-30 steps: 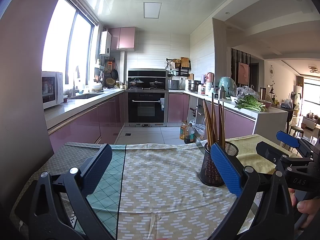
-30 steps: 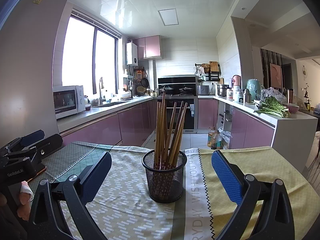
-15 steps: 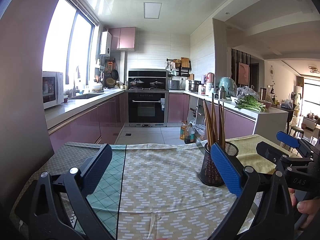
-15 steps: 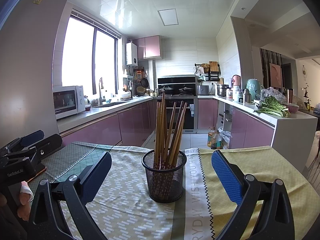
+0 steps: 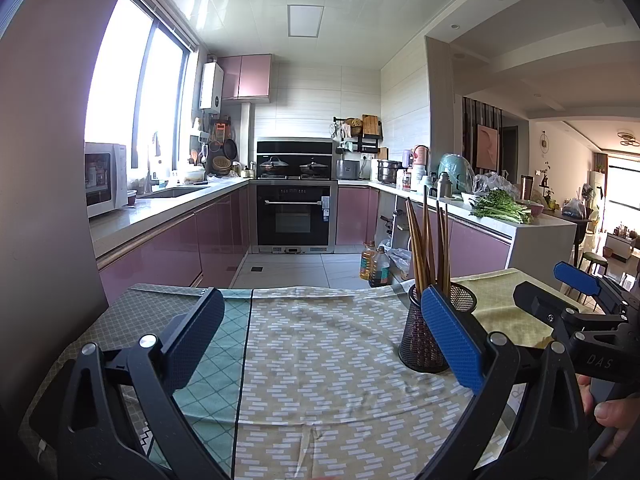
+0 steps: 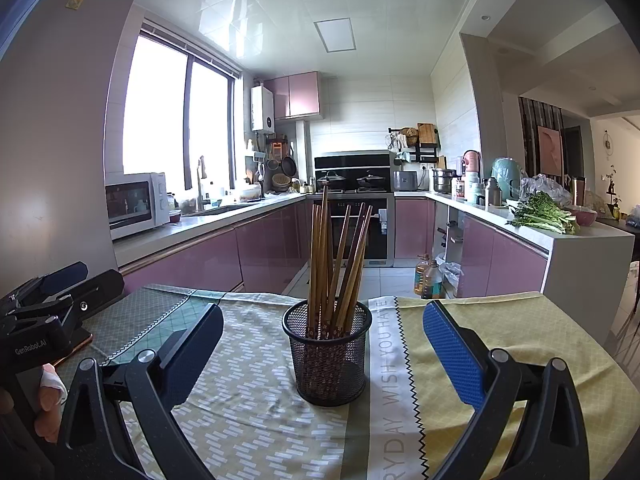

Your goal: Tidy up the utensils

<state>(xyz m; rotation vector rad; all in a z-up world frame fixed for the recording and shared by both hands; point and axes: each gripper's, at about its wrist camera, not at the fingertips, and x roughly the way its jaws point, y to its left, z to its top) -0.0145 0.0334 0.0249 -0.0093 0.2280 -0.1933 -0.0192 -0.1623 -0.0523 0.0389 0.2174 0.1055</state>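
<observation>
A black mesh cup (image 6: 327, 354) stands upright on the patterned tablecloth (image 6: 256, 412), holding several brown wooden chopsticks (image 6: 334, 264). My right gripper (image 6: 323, 344) is open, its blue pads wide apart, and the cup sits straight ahead between them, untouched. In the left wrist view the same cup (image 5: 418, 344) stands to the right, partly behind the right pad. My left gripper (image 5: 320, 332) is open over bare cloth, holding nothing. The other gripper (image 5: 576, 304) shows at the right edge with a hand below it.
The table's far edge (image 5: 304, 290) drops to the tiled kitchen floor. Oil bottles (image 5: 374, 264) stand on the floor beyond. Pink cabinets, an oven (image 5: 294, 216) and counters ring the room. The left gripper's body (image 6: 44, 320) lies at the table's left side.
</observation>
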